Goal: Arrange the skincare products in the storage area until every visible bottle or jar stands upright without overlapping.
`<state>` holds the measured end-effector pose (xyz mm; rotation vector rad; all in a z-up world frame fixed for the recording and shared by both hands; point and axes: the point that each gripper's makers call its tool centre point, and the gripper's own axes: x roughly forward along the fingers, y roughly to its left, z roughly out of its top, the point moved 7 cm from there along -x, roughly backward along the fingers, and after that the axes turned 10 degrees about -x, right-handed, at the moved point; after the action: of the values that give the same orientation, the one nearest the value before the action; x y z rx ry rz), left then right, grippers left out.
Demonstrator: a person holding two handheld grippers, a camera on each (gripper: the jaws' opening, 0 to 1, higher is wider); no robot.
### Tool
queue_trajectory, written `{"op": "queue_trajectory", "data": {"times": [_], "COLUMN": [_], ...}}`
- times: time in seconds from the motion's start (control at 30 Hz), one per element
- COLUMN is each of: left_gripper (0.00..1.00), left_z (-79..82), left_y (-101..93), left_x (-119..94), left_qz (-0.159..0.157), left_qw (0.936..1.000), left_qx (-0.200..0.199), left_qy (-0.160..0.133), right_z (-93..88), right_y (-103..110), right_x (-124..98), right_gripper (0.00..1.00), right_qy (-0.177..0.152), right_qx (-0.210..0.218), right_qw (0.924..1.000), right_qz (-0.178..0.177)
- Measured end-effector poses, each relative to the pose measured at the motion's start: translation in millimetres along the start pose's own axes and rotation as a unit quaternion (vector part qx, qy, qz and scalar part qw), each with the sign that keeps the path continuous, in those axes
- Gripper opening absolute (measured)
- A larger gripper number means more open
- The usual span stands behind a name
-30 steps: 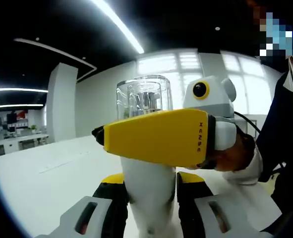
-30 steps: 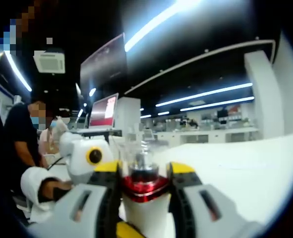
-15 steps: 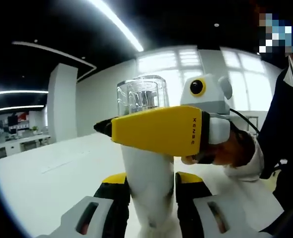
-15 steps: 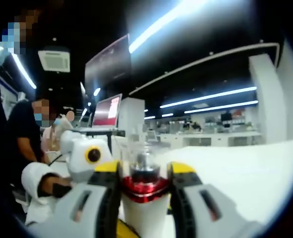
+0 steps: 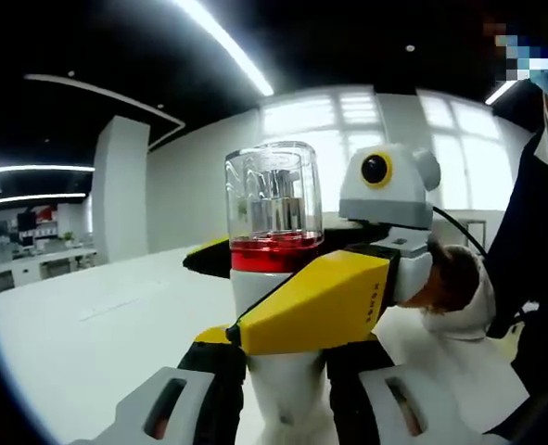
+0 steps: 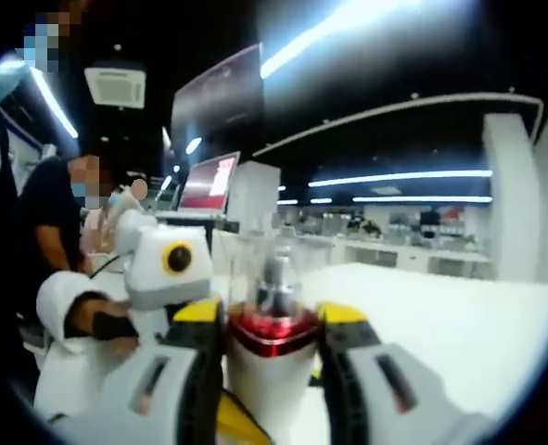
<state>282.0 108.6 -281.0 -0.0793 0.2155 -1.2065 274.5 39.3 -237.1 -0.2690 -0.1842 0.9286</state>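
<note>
1. A white bottle (image 5: 283, 371) with a red collar and a clear cap (image 5: 274, 199) stands upright over the white table (image 5: 97, 315).
2. The left gripper (image 5: 285, 371) has its jaws closed on the bottle's lower body.
3. The right gripper (image 6: 272, 357) clamps the red collar, its yellow jaw crossing the bottle in the left gripper view.
4. A person's sleeve (image 5: 533, 232) shows at the right edge.

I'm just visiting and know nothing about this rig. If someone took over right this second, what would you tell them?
Left gripper: shut on the white bottle, low on its body.
Right gripper: shut on the same bottle near its red collar.
The bottle is upright with its clear cap on, held above the white table.
Done: bottle gripped.
Left: stand it in the storage area, upright and apart from the others, then release.
</note>
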Motion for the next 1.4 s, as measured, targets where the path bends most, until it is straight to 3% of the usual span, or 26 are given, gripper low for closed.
{"op": "queue_trajectory", "data": {"times": [0.67, 0.83, 1.1, 1.4], "left_gripper": [0.34, 0.33, 0.34, 0.4], "left_z": [-3.8, -6.2, -7.6, -8.7], "left_y": [2.4, 5.5, 6.2, 10.1], "left_x": [-2.5, -2.9, -3.0, -4.5], "left_qz": [0.017, 0.026, 0.032, 0.043], "left_qw": [0.9998, 0.9996, 0.9992, 0.9987], "left_qx": [-0.002, -0.004, 0.009, 0.011], "left_qy": [0.01, 0.012, 0.02, 0.024], "right_z": [-9.6, -16.5, -17.3, -19.8], "right_y": [-0.6, 0.2, 0.2, -10.2], "right_x": [1.8, 1.6, 0.2, -6.6], "right_gripper": [0.38, 0.38, 0.37, 0.37], "right_qy": [0.016, 0.042, 0.05, 0.06], "right_qx": [0.033, 0.031, 0.035, 0.032], "right_qw": [0.9993, 0.9986, 0.998, 0.9969], "right_qz": [-0.01, -0.011, -0.018, -0.038]}}
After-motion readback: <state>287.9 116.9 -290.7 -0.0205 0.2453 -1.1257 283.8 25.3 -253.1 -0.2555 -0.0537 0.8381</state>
